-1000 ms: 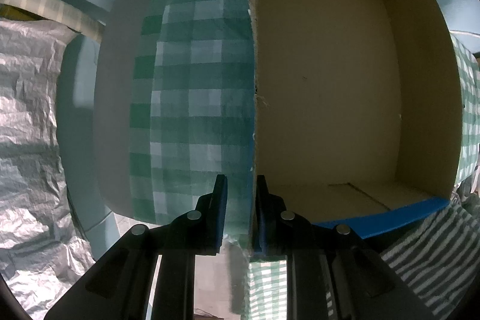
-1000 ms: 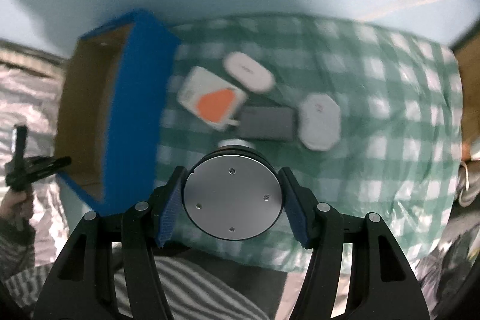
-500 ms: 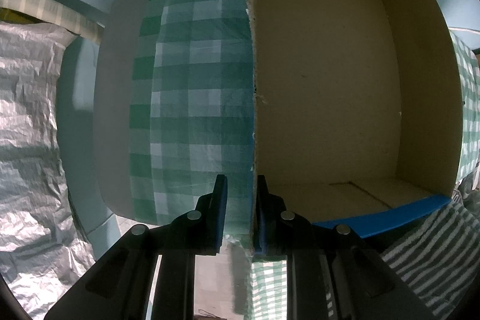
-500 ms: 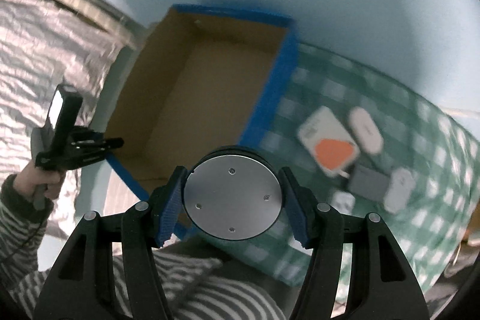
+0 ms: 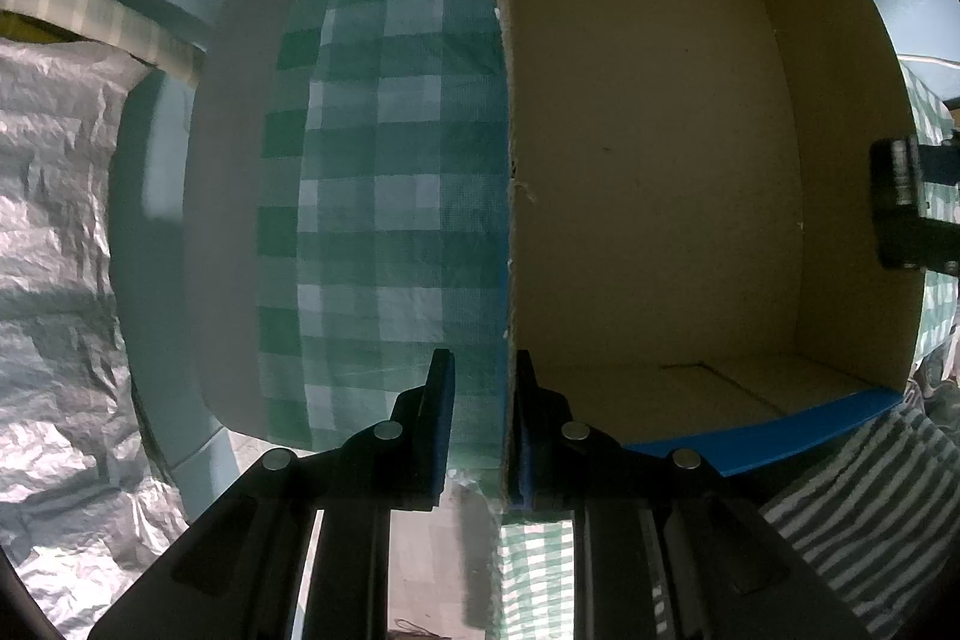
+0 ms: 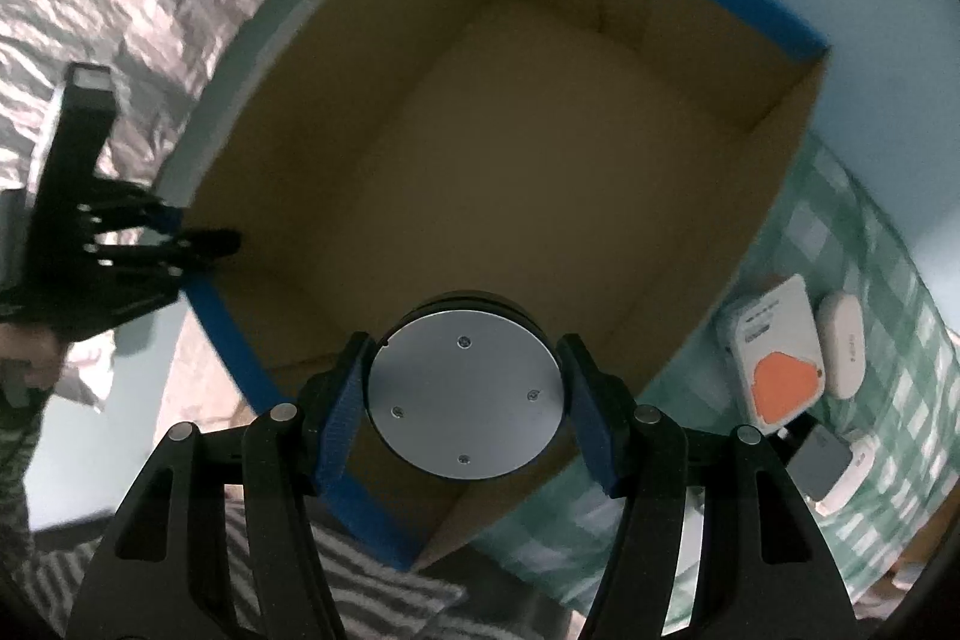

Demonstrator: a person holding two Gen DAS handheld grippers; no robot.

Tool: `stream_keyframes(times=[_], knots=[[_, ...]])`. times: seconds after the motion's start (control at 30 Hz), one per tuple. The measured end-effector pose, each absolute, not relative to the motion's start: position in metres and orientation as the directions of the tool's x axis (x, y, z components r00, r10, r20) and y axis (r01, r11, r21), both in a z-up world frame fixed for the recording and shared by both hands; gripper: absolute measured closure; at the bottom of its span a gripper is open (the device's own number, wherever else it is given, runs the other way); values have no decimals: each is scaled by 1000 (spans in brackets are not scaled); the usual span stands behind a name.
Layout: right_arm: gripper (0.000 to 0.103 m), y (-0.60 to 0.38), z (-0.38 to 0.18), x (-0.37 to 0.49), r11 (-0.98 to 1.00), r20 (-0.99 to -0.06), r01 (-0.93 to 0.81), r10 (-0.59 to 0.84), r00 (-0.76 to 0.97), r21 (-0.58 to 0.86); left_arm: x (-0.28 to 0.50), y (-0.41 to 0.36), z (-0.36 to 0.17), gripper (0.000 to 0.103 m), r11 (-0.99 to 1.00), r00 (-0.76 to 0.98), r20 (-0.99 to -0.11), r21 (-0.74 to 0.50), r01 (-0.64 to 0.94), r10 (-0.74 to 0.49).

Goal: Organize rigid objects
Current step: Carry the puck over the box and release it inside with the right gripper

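Note:
An open cardboard box (image 6: 540, 148) with blue outer walls stands empty on the green checked cloth. My left gripper (image 5: 480, 400) is shut on the box's wall (image 5: 507, 160), one finger inside and one outside; it also shows in the right wrist view (image 6: 198, 244) at the box's left rim. My right gripper (image 6: 468, 400) is shut on a round silver-faced disc (image 6: 468, 394) and holds it above the box's near part. The right gripper's tip shows at the right edge of the left wrist view (image 5: 912, 208).
A white card with an orange patch (image 6: 777, 364), a white oval case (image 6: 843, 346), a grey block (image 6: 822, 463) and a white adapter (image 6: 852, 478) lie on the cloth (image 6: 888, 280) right of the box. Crinkled silver foil (image 5: 54, 250) lies left. Striped fabric (image 5: 852, 496) lies below.
My right gripper has carried the disc left from over the cloth items to above the open box. The left gripper keeps its hold on the box wall.

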State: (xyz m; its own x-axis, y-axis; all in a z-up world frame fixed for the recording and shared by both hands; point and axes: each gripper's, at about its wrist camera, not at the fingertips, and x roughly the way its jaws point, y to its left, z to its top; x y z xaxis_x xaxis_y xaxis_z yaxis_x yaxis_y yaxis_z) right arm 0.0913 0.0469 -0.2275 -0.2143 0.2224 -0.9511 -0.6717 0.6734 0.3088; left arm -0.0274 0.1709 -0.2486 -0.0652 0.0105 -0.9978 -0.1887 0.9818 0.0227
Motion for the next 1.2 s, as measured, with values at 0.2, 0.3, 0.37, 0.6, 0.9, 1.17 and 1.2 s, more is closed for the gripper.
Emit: stream_keyframes(times=[0.2, 0.3, 0.37, 0.6, 0.9, 1.17, 1.2], knots=[[41, 53, -244, 87, 669, -963, -694, 156, -218, 266, -30, 171, -253, 85, 982, -73, -997, 20, -190, 6], [41, 54, -245, 85, 667, -969, -704, 138, -206, 244, -32, 172, -253, 85, 981, -74, -997, 11, -192, -3], [41, 56, -245, 85, 664, -972, -711, 128, -197, 232, -32, 172, -253, 85, 982, -74, -997, 9, -191, -5], [35, 57, -250, 81, 664, -974, -713, 137, -181, 226, -31, 173, -253, 85, 984, -80, -997, 16, -179, 1], [27, 47, -240, 82, 683, -966, -684, 202, -161, 257, -30, 169, -252, 85, 985, -79, -997, 19, -169, 6], [25, 2, -204, 96, 752, -951, -589, 293, -103, 296, -30, 169, -251, 85, 986, -76, -997, 19, -165, 6], [25, -5, -200, 98, 761, -950, -577, 297, -97, 297, -29, 169, -251, 85, 986, -75, -997, 18, -165, 6]])
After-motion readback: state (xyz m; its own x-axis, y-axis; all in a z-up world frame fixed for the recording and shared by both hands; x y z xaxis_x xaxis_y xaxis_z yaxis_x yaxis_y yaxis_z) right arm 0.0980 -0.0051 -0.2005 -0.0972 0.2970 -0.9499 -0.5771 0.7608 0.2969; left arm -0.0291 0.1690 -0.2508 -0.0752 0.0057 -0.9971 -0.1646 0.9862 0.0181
